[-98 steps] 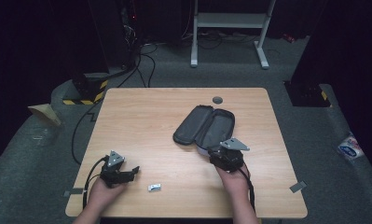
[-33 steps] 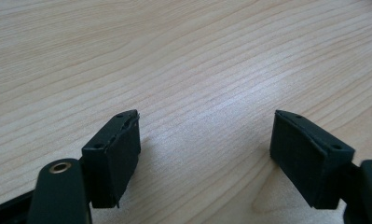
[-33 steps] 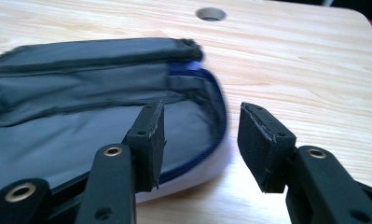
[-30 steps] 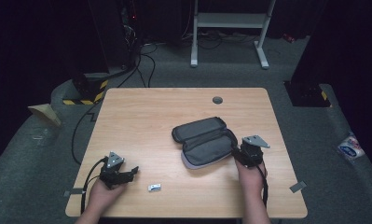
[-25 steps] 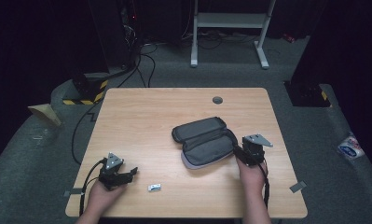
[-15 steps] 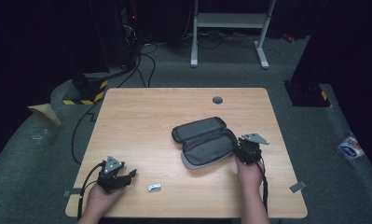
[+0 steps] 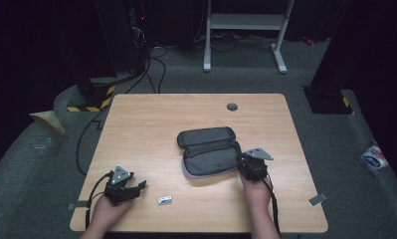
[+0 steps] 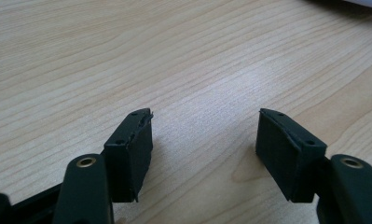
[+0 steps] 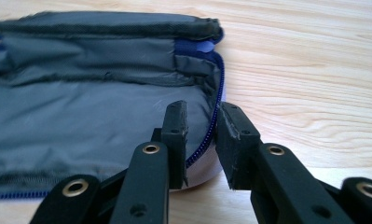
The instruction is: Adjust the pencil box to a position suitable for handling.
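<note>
**Thin bite on the case rim may slip**

The right claw (image 9: 200, 114) has just been closing and now pinches the zippered edge of the open grey pouch (image 7: 208, 152), mid-table (image 7: 151, 119). That shallow grip could slide off the zipper. The pouch's long axis runs left-right, slightly tilted. The left claw (image 8: 204, 135) rests released, empty.

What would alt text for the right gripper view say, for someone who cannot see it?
Two black tongs have just been closing on the zipper edge of an open grey pouch, one jaw inside the rim and one outside. The pouch lies on a pale wooden table, its blue zipper curving along the rim.
</note>
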### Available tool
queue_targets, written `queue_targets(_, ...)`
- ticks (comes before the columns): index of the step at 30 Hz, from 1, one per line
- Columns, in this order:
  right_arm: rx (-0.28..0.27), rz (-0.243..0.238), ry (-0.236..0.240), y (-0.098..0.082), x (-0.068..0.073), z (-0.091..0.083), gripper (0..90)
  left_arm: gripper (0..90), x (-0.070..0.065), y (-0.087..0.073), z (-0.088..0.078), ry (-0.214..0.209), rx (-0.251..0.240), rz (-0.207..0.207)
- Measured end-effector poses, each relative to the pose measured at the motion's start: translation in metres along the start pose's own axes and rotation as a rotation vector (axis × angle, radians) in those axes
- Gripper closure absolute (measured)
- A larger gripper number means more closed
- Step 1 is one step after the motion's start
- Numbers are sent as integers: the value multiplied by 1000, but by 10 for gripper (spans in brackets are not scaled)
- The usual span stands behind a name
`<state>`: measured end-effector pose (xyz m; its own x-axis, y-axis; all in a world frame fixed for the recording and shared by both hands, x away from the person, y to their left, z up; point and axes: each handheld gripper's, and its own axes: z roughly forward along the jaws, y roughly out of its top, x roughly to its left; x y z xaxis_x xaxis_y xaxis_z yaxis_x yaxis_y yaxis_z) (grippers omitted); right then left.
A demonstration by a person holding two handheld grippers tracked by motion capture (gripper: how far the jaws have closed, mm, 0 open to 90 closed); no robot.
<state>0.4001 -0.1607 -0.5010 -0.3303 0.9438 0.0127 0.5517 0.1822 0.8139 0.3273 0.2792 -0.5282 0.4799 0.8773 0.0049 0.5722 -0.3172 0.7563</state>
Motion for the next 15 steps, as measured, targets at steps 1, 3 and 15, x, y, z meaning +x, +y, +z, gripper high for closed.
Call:
queue_targets(1,0,0,0,0,0,0,728,364,0,0,0,0,0,0)
queue_targets(3,7,-14,8,-1,7,-1,728,369,0,1,0,0,7,2)
queue_targets(15,8,-48,65,-12,30,-6,727,469,-12,17,4,-47,-45,8)
